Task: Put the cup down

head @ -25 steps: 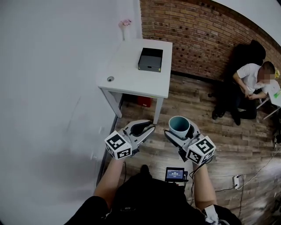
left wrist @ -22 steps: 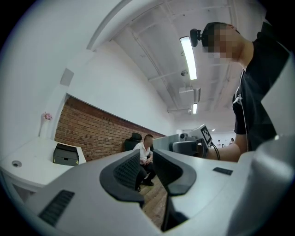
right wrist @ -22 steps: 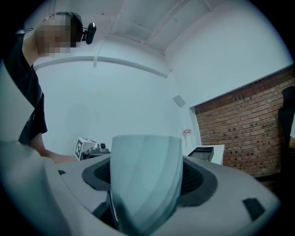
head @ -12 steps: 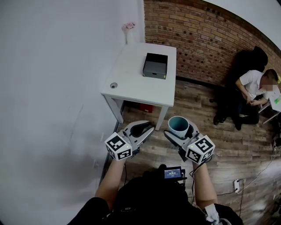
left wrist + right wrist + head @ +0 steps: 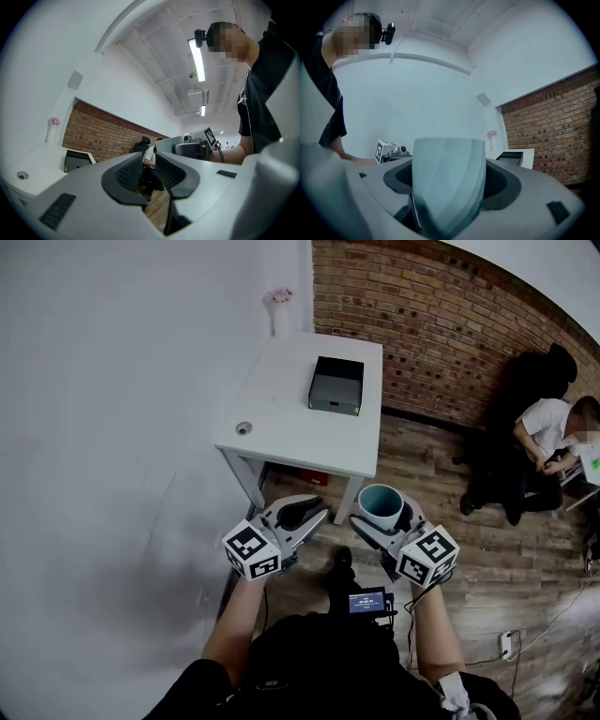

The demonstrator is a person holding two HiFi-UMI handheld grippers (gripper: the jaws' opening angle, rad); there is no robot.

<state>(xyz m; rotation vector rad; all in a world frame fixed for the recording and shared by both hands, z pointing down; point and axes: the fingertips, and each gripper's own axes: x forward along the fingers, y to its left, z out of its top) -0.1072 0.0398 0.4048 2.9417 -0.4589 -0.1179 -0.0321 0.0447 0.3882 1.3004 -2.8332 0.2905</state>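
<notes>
A pale blue-green cup (image 5: 382,505) stands upright between the jaws of my right gripper (image 5: 384,516), which is shut on its sides and holds it over the wooden floor. In the right gripper view the cup (image 5: 447,183) fills the space between the dark pads (image 5: 504,180). My left gripper (image 5: 314,510) is level beside it, to its left. The left gripper's pads (image 5: 129,172) stand a narrow slit apart with nothing between them. The white table (image 5: 281,418) lies ahead of both grippers.
On the table sit a black box (image 5: 337,385) and a small round object (image 5: 244,427); a pink flower (image 5: 278,298) stands at its far corner. A white wall runs along the left, a brick wall (image 5: 441,324) behind. A person (image 5: 553,442) sits at the right.
Both grippers, with the cup, have come nearer to the white table, which now sits lower and larger in the head view. The jaws have kept their positions.
</notes>
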